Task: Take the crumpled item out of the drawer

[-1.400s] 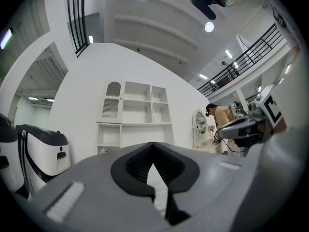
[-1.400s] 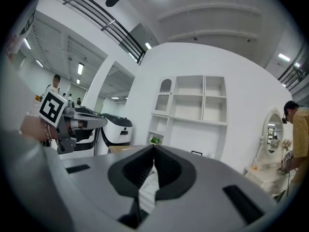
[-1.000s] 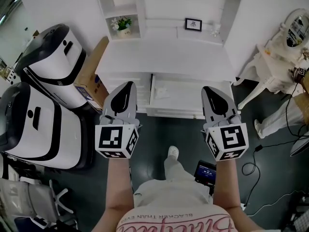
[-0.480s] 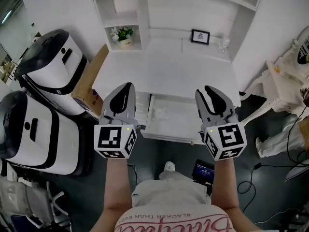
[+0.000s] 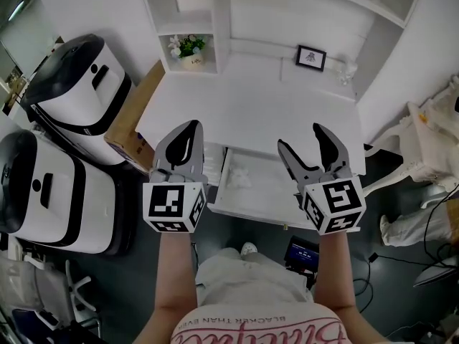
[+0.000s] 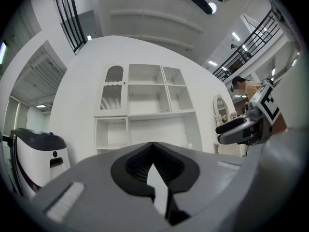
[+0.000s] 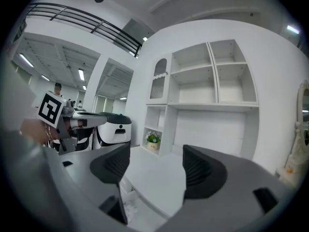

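Observation:
A white desk [image 5: 251,102] has a drawer [image 5: 276,205] pulled out below its front edge. A white crumpled item [image 5: 239,177] lies in the drawer's left part; it also shows low in the right gripper view as the crumpled item [image 7: 128,210]. My left gripper [image 5: 188,133] hovers over the drawer's left edge, jaws shut and empty, as the left gripper [image 6: 153,152] confirms. My right gripper [image 5: 304,143] hangs above the drawer's right part; its jaws are opening and nothing lies between them. The right gripper [image 7: 157,170] points at the desk top.
Two large white-and-black machines [image 5: 79,84] stand at the left beside a cardboard box [image 5: 133,120]. A potted plant [image 5: 186,49] and a framed picture [image 5: 310,56] sit at the desk's back. A dark device [image 5: 303,253] lies on the floor; white furniture [image 5: 430,131] stands right.
The right gripper's jaws have gone from shut to wide apart. Both grippers now sit closer to the desk, over the pulled-out drawer. The left gripper stayed shut.

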The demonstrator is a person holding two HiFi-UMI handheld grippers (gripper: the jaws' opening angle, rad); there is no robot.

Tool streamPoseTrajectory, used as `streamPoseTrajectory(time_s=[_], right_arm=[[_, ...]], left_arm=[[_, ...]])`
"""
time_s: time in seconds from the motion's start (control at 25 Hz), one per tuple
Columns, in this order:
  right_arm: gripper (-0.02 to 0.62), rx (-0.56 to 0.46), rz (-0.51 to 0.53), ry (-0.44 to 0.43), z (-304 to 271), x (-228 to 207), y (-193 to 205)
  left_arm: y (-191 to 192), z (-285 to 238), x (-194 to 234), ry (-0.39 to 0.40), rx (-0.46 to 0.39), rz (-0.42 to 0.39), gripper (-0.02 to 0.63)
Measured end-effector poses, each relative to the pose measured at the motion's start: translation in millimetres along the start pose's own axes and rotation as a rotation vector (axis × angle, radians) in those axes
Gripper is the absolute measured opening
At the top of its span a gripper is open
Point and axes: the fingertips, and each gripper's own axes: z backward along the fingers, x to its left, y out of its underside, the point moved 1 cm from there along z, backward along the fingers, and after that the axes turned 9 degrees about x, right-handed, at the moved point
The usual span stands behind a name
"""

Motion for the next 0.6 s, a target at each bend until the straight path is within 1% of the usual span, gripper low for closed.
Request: streamPoseTrajectory(time_s=[0.28,0.44,0.6], right_arm=[[0.31,0.089,-0.043,-0.033,-33,3,26],[0.31,0.16,-0.081,-0.022,-55,1,46],[0.31,0.242,-0.094,-0.011,-78,3,69]], left_arm=[[16,-19,14,0.016,0.043,0.0,0.009],[26,-35,20,0.047,0.073,0.002,0.009],[40,-51,26,0.076,0.109,0.004,0.009]])
